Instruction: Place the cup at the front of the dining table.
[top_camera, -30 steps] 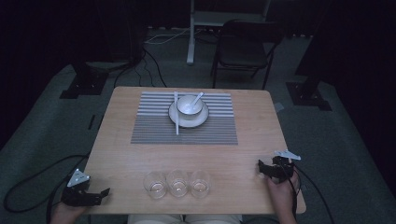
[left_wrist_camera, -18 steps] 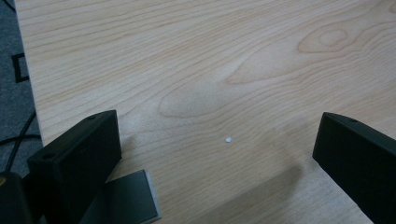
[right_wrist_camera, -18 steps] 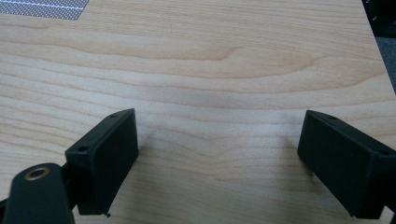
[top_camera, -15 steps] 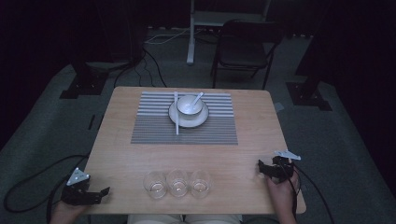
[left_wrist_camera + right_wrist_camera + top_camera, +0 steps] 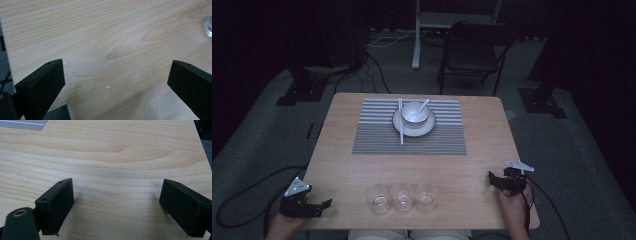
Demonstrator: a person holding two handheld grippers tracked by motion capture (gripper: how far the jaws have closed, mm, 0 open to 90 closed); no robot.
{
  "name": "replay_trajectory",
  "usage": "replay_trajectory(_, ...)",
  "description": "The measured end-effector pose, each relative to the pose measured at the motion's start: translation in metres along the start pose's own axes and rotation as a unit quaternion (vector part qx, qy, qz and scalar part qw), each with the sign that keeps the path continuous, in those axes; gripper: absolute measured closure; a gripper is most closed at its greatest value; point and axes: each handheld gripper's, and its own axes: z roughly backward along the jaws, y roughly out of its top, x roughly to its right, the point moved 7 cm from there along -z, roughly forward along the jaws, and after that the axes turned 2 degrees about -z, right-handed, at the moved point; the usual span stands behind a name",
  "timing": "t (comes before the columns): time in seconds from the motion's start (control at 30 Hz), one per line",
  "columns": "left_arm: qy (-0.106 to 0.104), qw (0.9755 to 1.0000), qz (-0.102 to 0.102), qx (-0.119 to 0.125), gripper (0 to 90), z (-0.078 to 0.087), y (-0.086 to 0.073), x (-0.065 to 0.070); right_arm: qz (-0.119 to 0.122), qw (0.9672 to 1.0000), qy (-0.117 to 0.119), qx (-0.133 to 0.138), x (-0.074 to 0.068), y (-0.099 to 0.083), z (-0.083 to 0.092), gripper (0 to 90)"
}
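Three clear drinking glasses (image 5: 401, 196) stand in a tight row, rims touching or nearly so, near the front edge of the light wooden table (image 5: 337, 155), on the person's side of the grey striped woven placemat (image 5: 377, 140).

Placemat: lies flat toward the far half of the table, long sides parallel to the table's edges.

Round white saucer (image 5: 427, 131): rests on the placemat, a little toward its far side.

White ceramic bowl (image 5: 414, 112): sits on the saucer, with a white spoon (image 5: 424, 104) leaning in it, handle toward the placemat's far right.

White chopsticks (image 5: 400, 120) (they read as one slim white stick from above): lie across the saucer's left rim, running from the placemat's far edge toward its near edge.

Left black two-jaw gripper (image 5: 319, 206): held at the table's near left corner, well left of the placemat's near corner. Jaws stand wide apart with nothing between them; its own view shows bare wood under the left gripper (image 5: 116, 82) and a sliver of glass at the right edge.

Right black two-jaw gripper (image 5: 492, 180): held near the table's right edge, well clear of the placemat's near right corner. Jaws likewise spread wide and empty; the right gripper (image 5: 117, 206) looks across bare wood toward a corner of the placemat.

Black chair (image 5: 472, 52): stands on the floor beyond the table, past the placemat's far side.
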Motion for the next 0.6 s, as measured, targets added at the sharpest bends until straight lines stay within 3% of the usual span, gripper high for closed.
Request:
replay_trajectory(0.27,-0.011,0.9999,-0.007,0.004,1.8,0.002,0.009,0.006,0.0,1.0,0.0,0.0,0.0,0.0,0.0,11.7)
replay_trajectory(0.43,-0.004,0.9999,-0.013,0.005,1.8,0.001,0.014,0.007,0.0,1.0,0.0,0.0,0.0,0.0,0.0,11.7)
replay_trajectory(0.6,-0.018,0.9996,-0.019,0.006,1.8,-0.003,0.02,0.013,0.001,1.0,0.0,0.0,0.0,0.0,0.0,11.7)
